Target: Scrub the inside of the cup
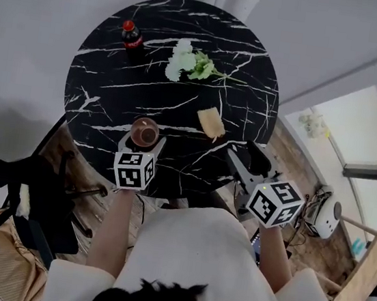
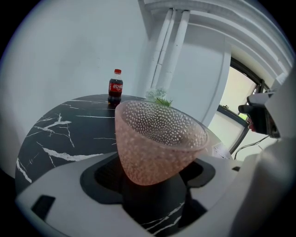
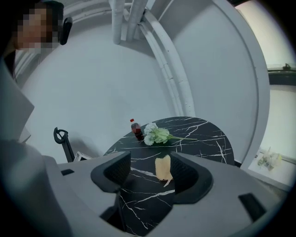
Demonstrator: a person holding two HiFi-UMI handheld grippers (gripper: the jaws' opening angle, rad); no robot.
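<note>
The cup (image 1: pixel 145 132) is a pink, bumpy glass near the front edge of the round black marble table (image 1: pixel 114 88). My left gripper (image 1: pixel 140 148) is shut on it. In the left gripper view the cup (image 2: pixel 159 139) stands tilted between the jaws, and its inside looks empty. A yellow sponge (image 1: pixel 210 123) lies flat on the table to the cup's right. My right gripper (image 1: pixel 248 158) hovers open at the table's front right, just short of the sponge. The right gripper view shows the sponge (image 3: pixel 163 167) ahead between the spread jaws, untouched.
A cola bottle (image 1: pixel 131 37) stands at the far left of the table, and white flowers (image 1: pixel 189 64) lie beside it. A black office chair (image 1: pixel 38 195) is on the floor at left. A window and a white device (image 1: pixel 328 216) are at right.
</note>
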